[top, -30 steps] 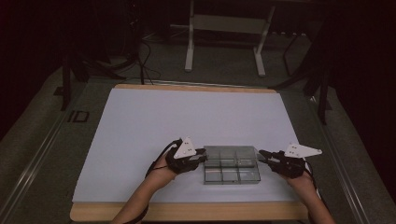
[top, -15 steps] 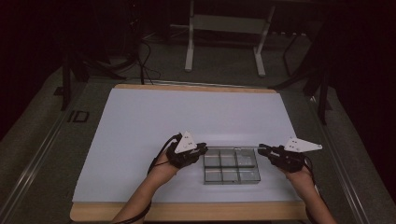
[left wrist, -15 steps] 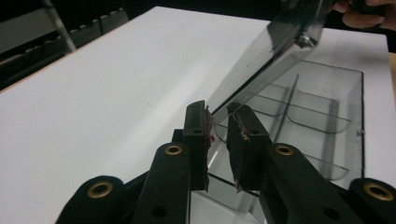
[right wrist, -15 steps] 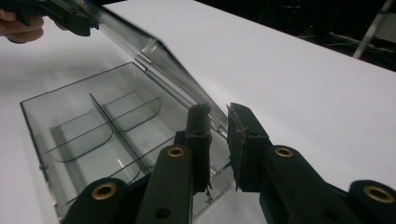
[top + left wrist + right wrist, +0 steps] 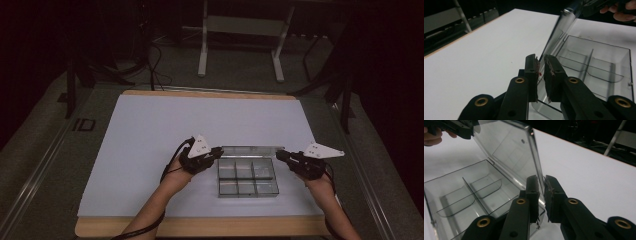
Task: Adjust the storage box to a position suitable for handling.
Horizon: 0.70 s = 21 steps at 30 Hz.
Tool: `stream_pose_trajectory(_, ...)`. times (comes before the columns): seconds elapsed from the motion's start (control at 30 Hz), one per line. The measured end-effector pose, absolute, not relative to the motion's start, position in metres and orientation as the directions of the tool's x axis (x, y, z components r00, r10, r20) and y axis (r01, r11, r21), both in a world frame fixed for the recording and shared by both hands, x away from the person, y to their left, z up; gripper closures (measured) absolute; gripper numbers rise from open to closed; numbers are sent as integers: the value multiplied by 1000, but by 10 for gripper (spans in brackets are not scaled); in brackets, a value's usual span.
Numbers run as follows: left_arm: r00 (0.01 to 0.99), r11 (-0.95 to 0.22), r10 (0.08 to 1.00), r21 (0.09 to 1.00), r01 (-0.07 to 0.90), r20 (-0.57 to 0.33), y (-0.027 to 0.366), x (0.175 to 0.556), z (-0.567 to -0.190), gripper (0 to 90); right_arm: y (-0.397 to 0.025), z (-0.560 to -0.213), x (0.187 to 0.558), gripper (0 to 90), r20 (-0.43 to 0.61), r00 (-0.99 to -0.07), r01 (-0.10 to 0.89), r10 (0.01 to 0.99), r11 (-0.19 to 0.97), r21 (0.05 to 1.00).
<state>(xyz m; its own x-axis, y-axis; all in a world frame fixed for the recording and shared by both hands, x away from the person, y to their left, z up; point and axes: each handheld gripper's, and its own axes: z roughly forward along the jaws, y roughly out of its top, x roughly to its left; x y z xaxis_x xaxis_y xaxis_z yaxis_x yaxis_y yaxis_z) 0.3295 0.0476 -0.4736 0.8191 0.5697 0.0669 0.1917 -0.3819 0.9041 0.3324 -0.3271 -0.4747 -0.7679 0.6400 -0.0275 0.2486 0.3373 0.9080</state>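
A clear plastic compartment box [image 5: 247, 184] lies on the white mat, empty, with its lid [image 5: 250, 149] raised almost upright along the far side. My left gripper [image 5: 219, 151] is shut on the lid's left edge, and the lid [image 5: 560, 32] runs up from between its fingertips [image 5: 532, 65]. My right gripper [image 5: 280, 155] is shut on the lid's right edge. In the right gripper view the lid [image 5: 509, 147] tilts back over the box's compartments [image 5: 469, 195]. The same compartments [image 5: 599, 67] lie to the right in the left gripper view.
The white mat [image 5: 150, 135] covers most of the wooden table [image 5: 200, 226]. A metal stand [image 5: 240, 45] and cables [image 5: 150, 60] are on the floor beyond the table's far edge. Open mat lies left of and behind the box.
The lid has swung up from flat on the box to nearly upright. Both grippers have moved a little away from the person, rising with its edges.
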Motion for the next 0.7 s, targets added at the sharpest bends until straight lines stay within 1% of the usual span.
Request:
stream_pose_trajectory(0.17, 809, -368, 585, 908, 200, 59, 47, 336, -473, 828, -325, -475, 336, 818, -43, -755, 253, 655, 351, 901)
stream_pose_trajectory(0.4, 802, -360, 596, 905, 225, 37, 44, 343, -477, 821, -323, -479, 342, 817, -35, -747, 270, 664, 351, 897)
stream_pose_trajectory(0.53, 795, -325, 607, 913, 247, 1, 44, 347, -479, 821, -322, -481, 346, 816, -33, -741, 279, 671, 352, 894)
stream_pose_trajectory(0.7, 784, -313, 620, 915, 253, -5, 44, 351, -481, 820, -320, -485, 350, 815, -36, -736, 288, 676, 361, 887)
